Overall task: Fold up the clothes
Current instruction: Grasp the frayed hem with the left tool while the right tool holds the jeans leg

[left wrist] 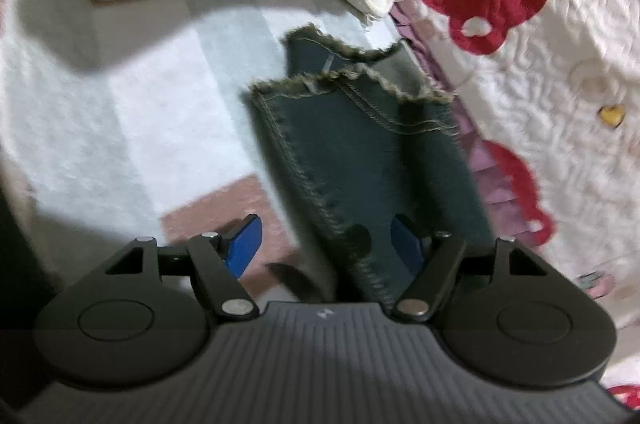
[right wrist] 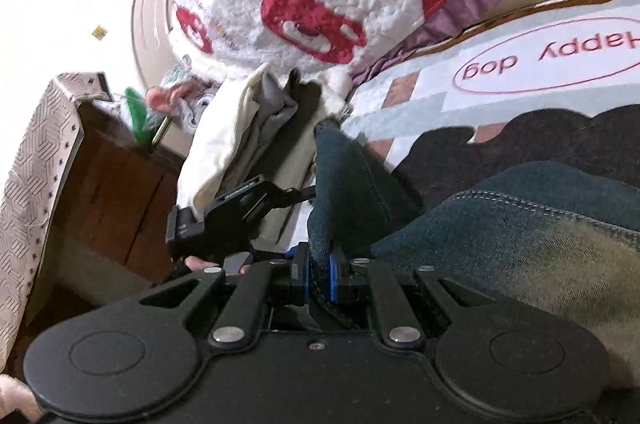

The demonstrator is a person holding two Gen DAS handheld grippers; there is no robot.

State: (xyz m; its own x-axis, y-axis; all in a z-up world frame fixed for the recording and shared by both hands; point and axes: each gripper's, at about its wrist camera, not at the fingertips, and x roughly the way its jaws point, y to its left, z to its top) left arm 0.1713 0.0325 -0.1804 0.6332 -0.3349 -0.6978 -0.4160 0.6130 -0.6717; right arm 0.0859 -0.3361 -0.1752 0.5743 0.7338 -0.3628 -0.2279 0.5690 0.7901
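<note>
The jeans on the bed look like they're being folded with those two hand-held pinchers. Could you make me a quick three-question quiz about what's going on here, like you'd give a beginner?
1. True or false: the right gripper is shut on the jeans.
2. The left gripper is: A) open, with denim lying between its blue fingers; B) shut on a sock; C) out of view.
3. Fill in: the leg hems of the jeans are ____ (neatly stitched / frayed).

Key
1. True: the denim is pinched between its fingers.
2. A.
3. Frayed.
</note>
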